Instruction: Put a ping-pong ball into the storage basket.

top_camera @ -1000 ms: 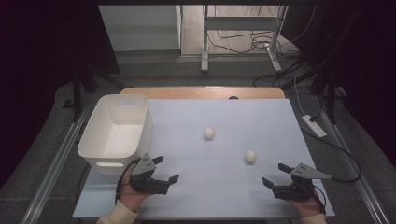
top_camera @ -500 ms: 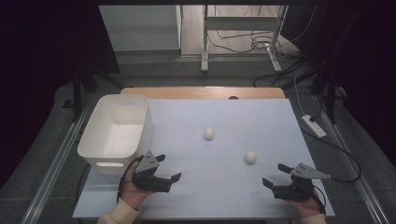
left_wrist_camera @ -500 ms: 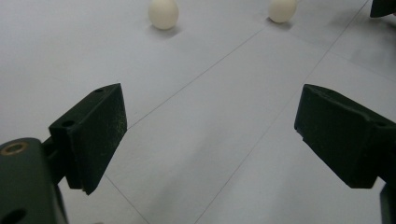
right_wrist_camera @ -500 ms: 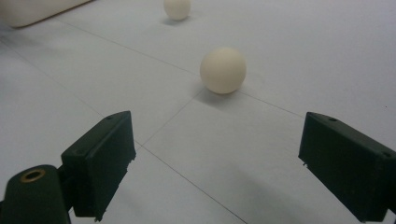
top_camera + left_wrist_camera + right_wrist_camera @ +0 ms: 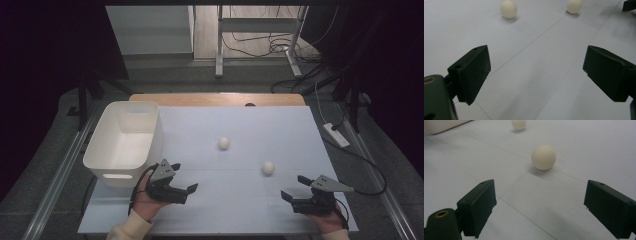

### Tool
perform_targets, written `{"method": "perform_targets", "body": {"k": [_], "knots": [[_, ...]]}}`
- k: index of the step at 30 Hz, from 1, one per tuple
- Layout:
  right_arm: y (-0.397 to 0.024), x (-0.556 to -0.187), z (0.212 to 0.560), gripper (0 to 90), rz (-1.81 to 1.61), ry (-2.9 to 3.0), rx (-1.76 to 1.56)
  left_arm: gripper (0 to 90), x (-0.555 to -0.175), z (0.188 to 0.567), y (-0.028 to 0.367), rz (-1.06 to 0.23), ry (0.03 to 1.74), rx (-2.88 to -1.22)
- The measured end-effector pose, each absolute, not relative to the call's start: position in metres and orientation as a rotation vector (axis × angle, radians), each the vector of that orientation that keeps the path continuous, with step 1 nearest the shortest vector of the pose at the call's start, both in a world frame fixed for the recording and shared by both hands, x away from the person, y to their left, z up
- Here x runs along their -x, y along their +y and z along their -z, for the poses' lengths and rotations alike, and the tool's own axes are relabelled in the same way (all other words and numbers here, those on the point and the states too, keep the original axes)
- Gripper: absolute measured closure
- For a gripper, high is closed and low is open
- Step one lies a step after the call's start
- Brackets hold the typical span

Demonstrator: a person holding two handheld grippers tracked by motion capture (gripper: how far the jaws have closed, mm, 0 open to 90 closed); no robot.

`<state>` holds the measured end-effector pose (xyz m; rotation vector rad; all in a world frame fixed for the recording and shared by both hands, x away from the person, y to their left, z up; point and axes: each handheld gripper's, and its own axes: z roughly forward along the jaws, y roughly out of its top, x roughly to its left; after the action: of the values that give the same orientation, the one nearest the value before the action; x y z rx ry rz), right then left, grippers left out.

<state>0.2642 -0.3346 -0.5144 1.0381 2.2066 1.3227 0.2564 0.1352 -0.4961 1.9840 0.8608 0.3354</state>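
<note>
Two cream balls lie on the pale blue table top: one near the middle (image 5: pixel 224 143), one further right and closer to me (image 5: pixel 268 168). My left gripper (image 5: pixel 184 176) rests at the front left, beside the white bin, pointing right toward the balls. Its jaws have just been opening and stand open with nothing between them. In the left gripper view (image 5: pixel 536 72) both balls (image 5: pixel 509 8) (image 5: pixel 574 5) lie well ahead. My right gripper (image 5: pixel 292 187) sits open at the front right. In its own view (image 5: pixel 536 207) the nearer ball (image 5: pixel 543 157) lies a short way ahead of the jaws and the other ball (image 5: pixel 519 124) beyond.
A white plastic bin (image 5: pixel 95 150) stands at the table's left side, just behind my left hand; its edge (image 5: pixel 441 125) shows in the right gripper view. A white power strip (image 5: pixel 336 135) lies off the table's right edge. Table legs and cables stand behind.
My left gripper has edged slightly to the right and its jaws stand a little wider. The right gripper and both balls have stayed put.
</note>
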Motion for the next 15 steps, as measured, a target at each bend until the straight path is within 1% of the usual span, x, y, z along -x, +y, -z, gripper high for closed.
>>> {"method": "perform_targets", "body": {"k": [15], "knots": [[-0.335,-0.264,0.515,10.5,-1.33,2.2,-1.043,8.2,-0.263,0.492,0.122,-0.328,0.847,-2.011]]}}
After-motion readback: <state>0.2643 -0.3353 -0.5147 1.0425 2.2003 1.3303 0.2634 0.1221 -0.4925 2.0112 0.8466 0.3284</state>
